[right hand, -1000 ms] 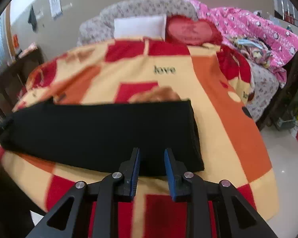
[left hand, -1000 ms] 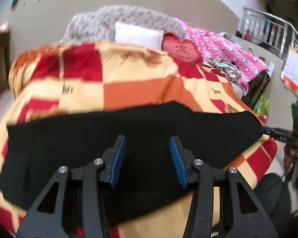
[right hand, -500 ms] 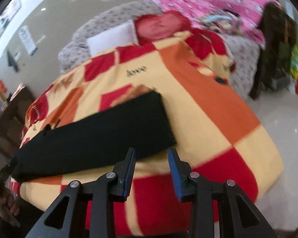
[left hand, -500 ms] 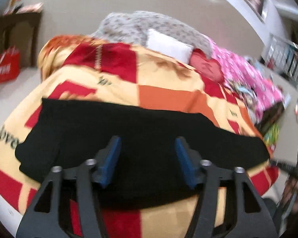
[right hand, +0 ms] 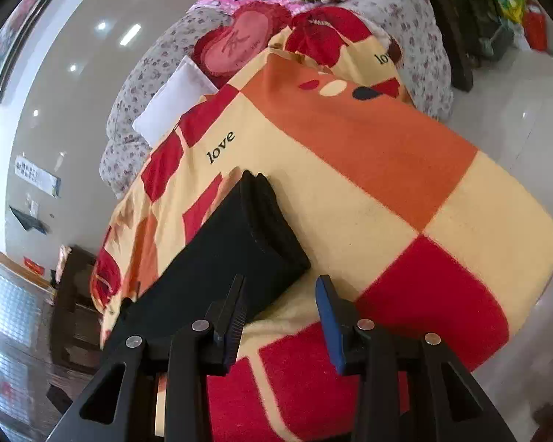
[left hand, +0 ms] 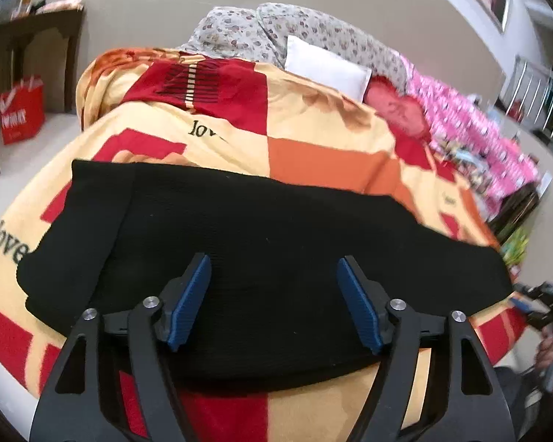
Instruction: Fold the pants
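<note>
Your left gripper (left hand: 272, 298) sits low in the middle of the left wrist view, its jaws spread wide and just now opening further, with nothing clamped between the blue pads (left hand: 190, 300). Behind and around the fingertips you see the black pants (left hand: 261, 235), folded lengthwise into a long band that runs from the left edge of the frame to the right across the checked blanket (left hand: 328, 158). The blanket is red, orange and cream, with the word "love" printed on it. At the right edge of that view your other hand (left hand: 549, 342) shows with the second tool at the pants' far end.

In the right wrist view your right gripper (right hand: 280, 305) is at the bottom centre, jaws partly apart and also just now widening, empty between the pads. The pants' end (right hand: 265, 235) lies just above the left fingertip, layers stacked at the hem, and the band runs down toward the lower left of the frame. You cannot tell from this view whether the left finger touches the cloth.

A white pillow (left hand: 326, 64) and a red heart cushion (right hand: 236, 46) lie at the top of the bed.
</note>
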